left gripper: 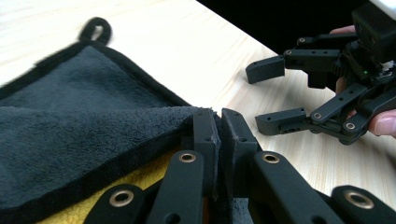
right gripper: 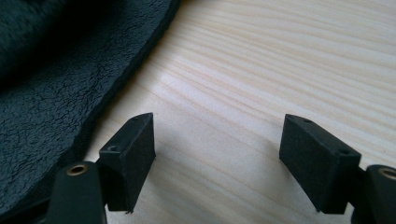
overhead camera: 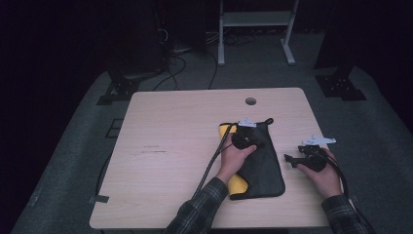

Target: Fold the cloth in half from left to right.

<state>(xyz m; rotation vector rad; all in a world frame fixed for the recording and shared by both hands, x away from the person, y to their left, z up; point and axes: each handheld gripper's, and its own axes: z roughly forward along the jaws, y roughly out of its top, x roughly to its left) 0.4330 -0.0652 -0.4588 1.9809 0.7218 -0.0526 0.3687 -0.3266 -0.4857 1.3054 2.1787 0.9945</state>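
So the left hand-held gripper [left gripper: 217,122] has its jaws pinched tight on a corner of the dark towel [left gripper: 70,121], a thin bit of fabric caught between the pads. The towel lies folded near the middle-right of the surface [overhead camera: 170,126], with a yellow cloth [overhead camera: 237,184] peeking out underneath at its left and bottom edges. There's a hang loop [left gripper: 95,30] at its far corner. The right hand-held gripper [right gripper: 217,158] sits just beside the towel's right edge, jaws spread wide with nothing between them, low over bare wood.
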